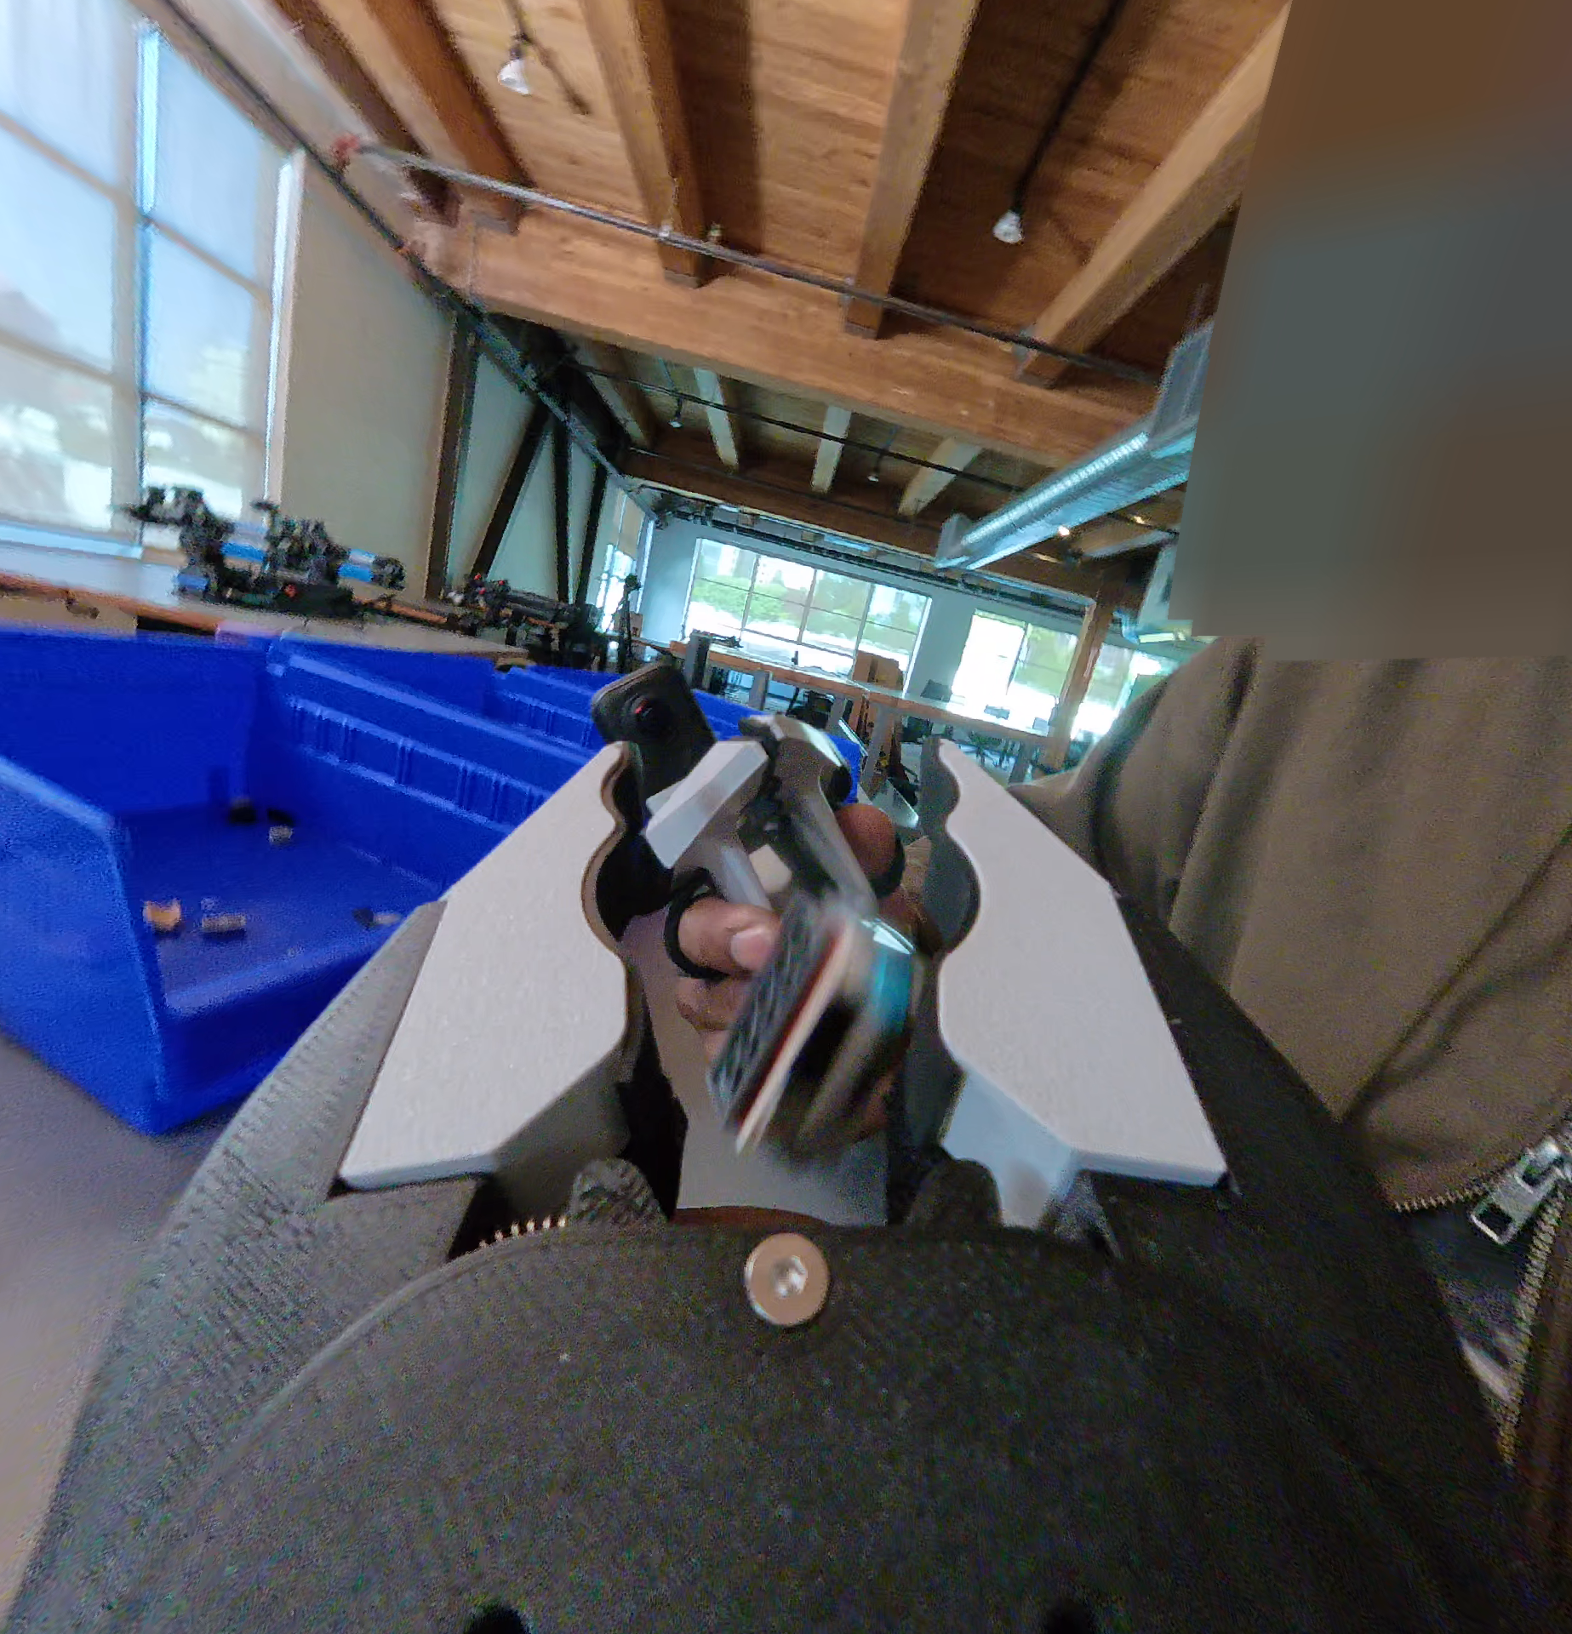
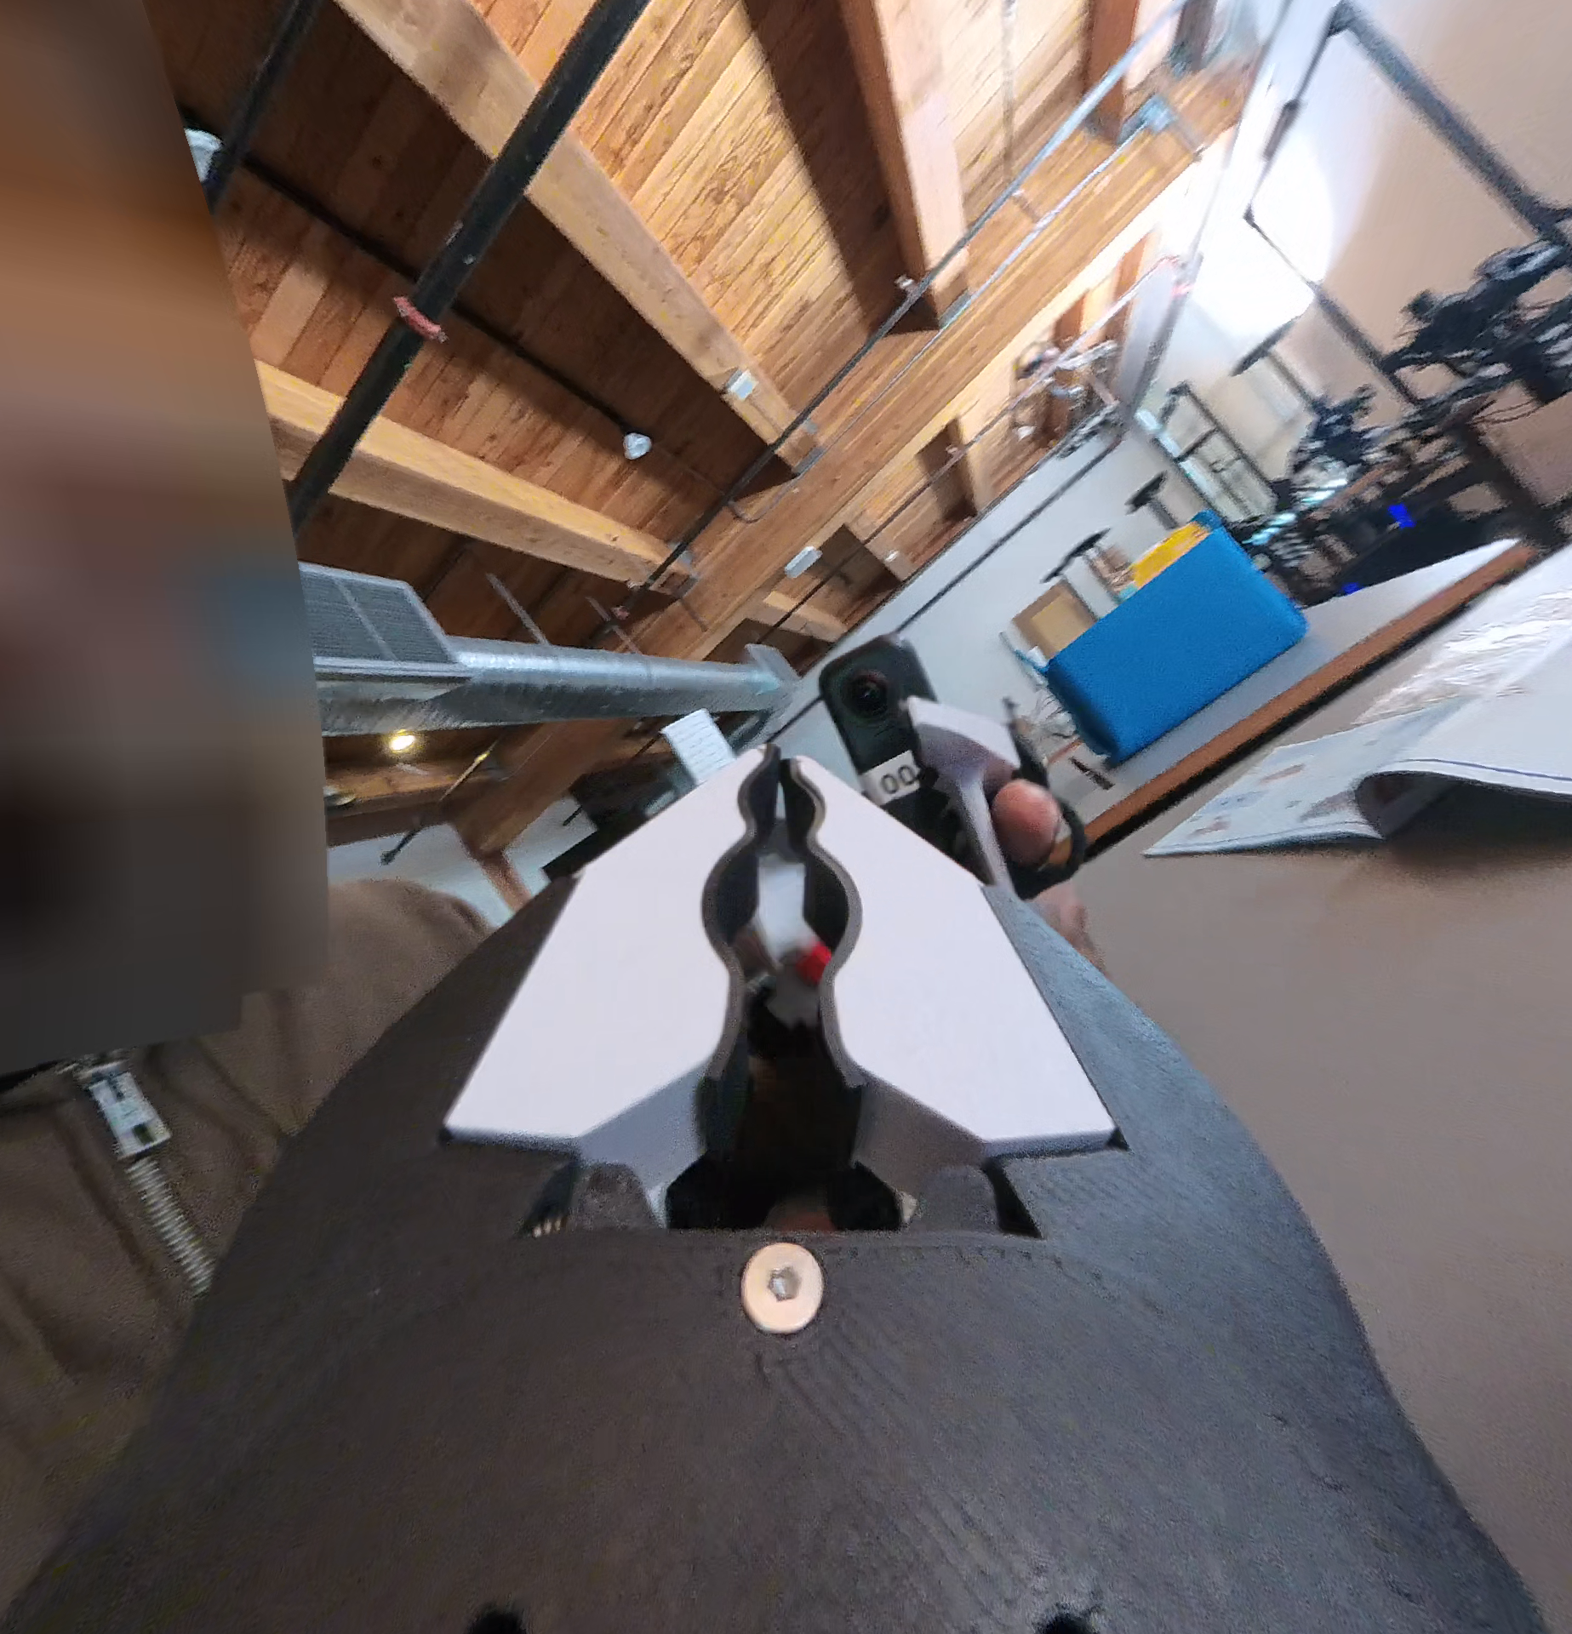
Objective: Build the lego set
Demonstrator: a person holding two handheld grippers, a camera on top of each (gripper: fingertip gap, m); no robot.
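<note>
Up close, right gripper (image 1: 769, 752) between left gripper (image 1: 782, 769) open jaws

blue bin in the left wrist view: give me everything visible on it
The blue bin is an open-topped, glossy moulded-plastic tub with ribbed, stepped walls and a lower front lip. It sits on a grey surface, left of the open left gripper, which does not touch it. A few small pieces, tan, grey and dark, lie scattered on its floor; too small to identify. More blue bins stand close behind it; contact cannot be told.
</note>
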